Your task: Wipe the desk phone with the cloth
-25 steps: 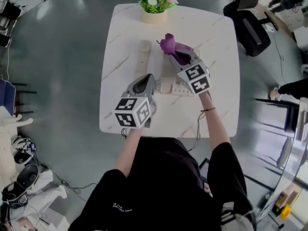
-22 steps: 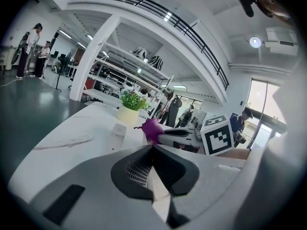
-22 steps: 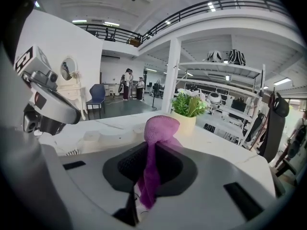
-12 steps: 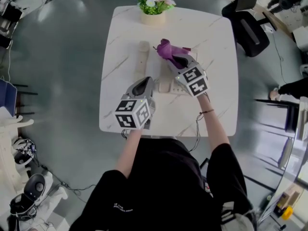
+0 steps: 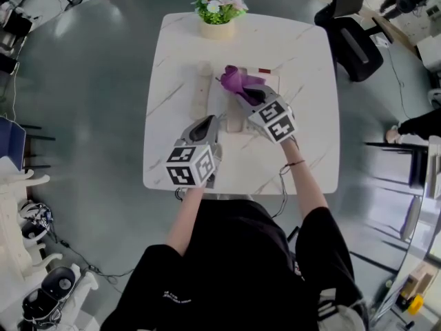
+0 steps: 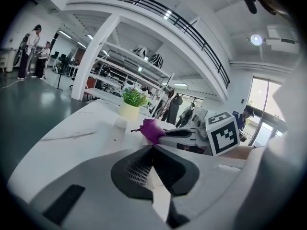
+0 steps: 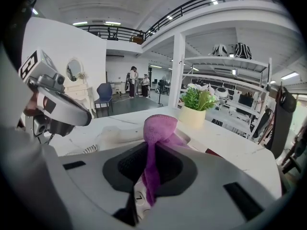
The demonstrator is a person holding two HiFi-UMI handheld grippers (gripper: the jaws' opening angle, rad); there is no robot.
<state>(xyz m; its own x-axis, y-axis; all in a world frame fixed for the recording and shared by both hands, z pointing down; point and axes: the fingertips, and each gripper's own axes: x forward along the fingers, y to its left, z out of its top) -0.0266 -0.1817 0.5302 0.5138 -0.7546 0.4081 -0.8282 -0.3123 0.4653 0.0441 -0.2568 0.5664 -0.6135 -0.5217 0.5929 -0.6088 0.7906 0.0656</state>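
Observation:
The cream desk phone (image 5: 233, 114) sits mid-table, its handset (image 5: 201, 88) lying off the base to the left. My right gripper (image 5: 248, 94) is shut on a purple cloth (image 5: 236, 78), which bunches over the phone's far part. In the right gripper view the cloth (image 7: 160, 126) hangs from the jaws, with keypad keys (image 7: 139, 198) showing beneath them. My left gripper (image 5: 207, 124) is shut and empty at the phone's near left corner. The left gripper view shows the cloth (image 6: 151, 130), the right gripper (image 6: 178, 134) and the handset (image 6: 120, 123) ahead.
A potted plant (image 5: 219, 9) stands at the white marble table's (image 5: 303, 54) far edge. A small red item (image 5: 264, 70) lies just right of the cloth. The coiled cord (image 7: 79, 150) lies left of the phone. A black office chair (image 5: 358, 33) stands off the far right corner.
My right gripper has drawn the cloth a little left and toward me across the phone. The left gripper has hardly moved.

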